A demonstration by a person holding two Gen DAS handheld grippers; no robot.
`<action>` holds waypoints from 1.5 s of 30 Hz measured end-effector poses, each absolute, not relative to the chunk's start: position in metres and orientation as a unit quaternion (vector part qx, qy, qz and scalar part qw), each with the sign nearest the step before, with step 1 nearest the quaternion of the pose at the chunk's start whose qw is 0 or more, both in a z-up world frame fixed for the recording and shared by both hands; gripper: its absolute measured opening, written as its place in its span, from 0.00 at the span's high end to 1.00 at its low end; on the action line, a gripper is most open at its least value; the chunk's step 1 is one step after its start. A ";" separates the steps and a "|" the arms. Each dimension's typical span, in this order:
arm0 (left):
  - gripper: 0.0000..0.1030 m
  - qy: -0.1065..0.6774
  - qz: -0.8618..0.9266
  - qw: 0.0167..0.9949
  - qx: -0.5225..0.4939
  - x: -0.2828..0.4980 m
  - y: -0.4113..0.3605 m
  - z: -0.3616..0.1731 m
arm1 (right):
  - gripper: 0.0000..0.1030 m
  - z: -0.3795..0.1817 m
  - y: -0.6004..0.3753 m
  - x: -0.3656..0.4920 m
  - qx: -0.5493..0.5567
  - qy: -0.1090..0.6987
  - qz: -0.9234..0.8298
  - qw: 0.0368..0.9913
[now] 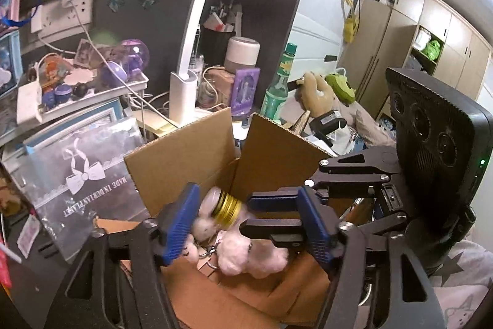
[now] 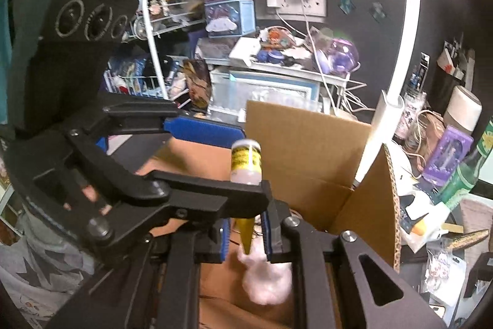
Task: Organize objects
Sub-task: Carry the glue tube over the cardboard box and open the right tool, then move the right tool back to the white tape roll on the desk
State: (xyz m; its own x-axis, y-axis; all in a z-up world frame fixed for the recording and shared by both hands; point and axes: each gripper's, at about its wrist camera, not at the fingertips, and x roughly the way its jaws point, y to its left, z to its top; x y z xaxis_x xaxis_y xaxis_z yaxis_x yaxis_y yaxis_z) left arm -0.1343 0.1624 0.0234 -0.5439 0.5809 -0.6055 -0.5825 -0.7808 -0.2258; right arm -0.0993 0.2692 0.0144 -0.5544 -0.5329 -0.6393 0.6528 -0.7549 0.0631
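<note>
Right tool [image 2: 246, 232] tight on gold-capped bottle [image 2: 246, 162] above open box [image 2: 308, 137].

The right gripper [image 2: 246, 232] is pinching the gold cap of a small bottle [image 2: 246, 161] over the open cardboard box [image 2: 308, 150], a pink plush [image 2: 268, 276] lying below.

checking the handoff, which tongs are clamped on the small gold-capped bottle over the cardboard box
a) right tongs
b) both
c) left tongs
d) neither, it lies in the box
a: the right tongs pinch the gold cap of the bottle, while the left tongs stand open around it above the cardboard box.
</note>
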 end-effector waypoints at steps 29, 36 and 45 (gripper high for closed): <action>0.14 -0.043 0.949 0.183 -0.253 -0.019 -0.008 0.026 | 0.72 0.024 0.138 -0.012 0.297 0.142 -0.822 0.464; 0.14 -0.081 0.945 0.150 -0.281 -0.008 -0.052 -0.023 | 0.67 -0.037 0.088 -0.021 0.373 0.160 -0.787 0.466; 0.14 -0.136 0.933 0.132 -0.306 -0.016 -0.090 -0.073 | 0.59 -0.111 0.069 -0.069 0.454 0.152 -0.776 0.410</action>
